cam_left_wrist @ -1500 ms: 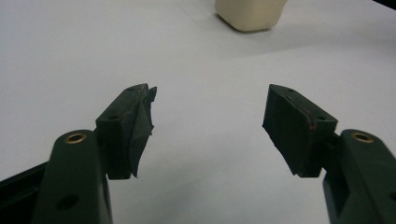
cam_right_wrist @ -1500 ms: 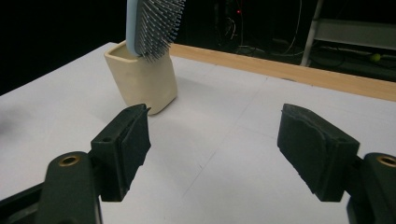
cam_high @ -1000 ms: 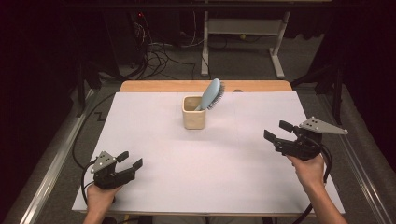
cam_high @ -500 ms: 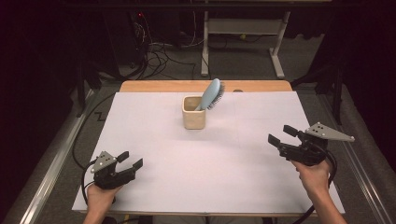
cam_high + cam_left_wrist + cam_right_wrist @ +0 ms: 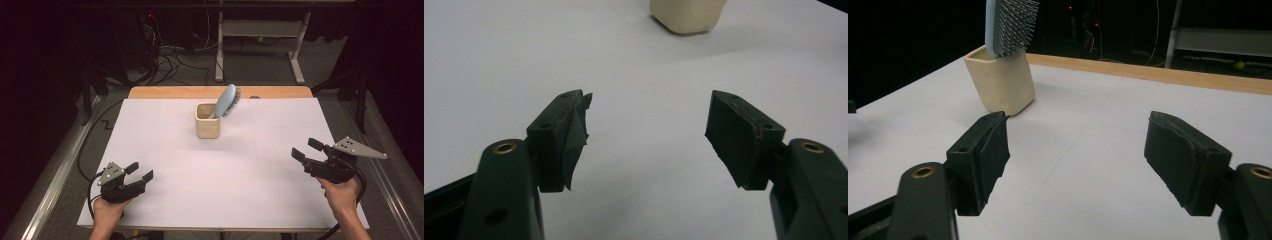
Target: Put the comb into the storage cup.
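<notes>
A cream square cup (image 5: 207, 121) stands on the white table cover (image 5: 165, 145) toward the back middle. A light blue hairbrush (image 5: 226, 101) leans out of it to the right, bristles facing right. The cup (image 5: 1000, 84) and brush (image 5: 1009, 24) also appear far left in the right gripper view, and the cup's base (image 5: 687, 15) at the top of the left gripper view. My left gripper (image 5: 140, 171) rests open near the front left corner. My right gripper (image 5: 306, 150) is open near the right edge. Nothing lies between either pair of jaws.
The wooden table edge (image 5: 175, 92) shows past the white cover at the back. Behind the table, cables (image 5: 170, 55) lie on the floor beside a white metal frame (image 5: 260, 30). Metal rails (image 5: 50, 175) run along both sides of the table.
My right gripper has drawn back toward the front and slightly rightward, away from the cup. The left gripper, cup and brush have stayed put.
</notes>
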`<state>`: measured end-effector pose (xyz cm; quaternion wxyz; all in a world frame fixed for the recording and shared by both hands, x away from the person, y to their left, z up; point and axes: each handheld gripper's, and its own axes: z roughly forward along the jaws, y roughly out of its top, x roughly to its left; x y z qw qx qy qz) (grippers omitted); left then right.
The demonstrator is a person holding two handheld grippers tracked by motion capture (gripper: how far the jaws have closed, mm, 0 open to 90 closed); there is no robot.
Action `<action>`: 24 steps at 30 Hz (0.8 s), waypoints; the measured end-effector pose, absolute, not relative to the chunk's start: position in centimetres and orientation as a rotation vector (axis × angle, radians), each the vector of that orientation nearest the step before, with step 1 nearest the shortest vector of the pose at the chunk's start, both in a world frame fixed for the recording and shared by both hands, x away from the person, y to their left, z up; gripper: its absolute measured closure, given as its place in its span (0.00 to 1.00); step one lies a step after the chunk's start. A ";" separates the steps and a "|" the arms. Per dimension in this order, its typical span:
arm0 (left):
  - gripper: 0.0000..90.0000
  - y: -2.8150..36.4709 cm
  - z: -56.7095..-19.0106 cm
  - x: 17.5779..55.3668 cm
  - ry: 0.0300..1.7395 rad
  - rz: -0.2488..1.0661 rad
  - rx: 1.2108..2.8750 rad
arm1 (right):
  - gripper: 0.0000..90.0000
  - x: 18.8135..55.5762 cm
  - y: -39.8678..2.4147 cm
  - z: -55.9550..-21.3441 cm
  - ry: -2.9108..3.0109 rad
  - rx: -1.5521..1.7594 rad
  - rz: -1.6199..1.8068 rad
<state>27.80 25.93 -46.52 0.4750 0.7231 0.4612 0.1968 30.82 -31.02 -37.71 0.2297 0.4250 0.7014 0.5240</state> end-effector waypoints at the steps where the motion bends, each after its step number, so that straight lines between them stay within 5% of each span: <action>1: 0.37 25.9 -46.5 27.8 1.128 0.481 1.768 | 0.30 30.8 -31.1 -37.8 1.928 1.166 1.442; 24: 0.37 25.9 -46.5 27.8 1.127 0.480 1.765 | 0.29 29.5 -32.3 -38.7 1.913 1.191 1.419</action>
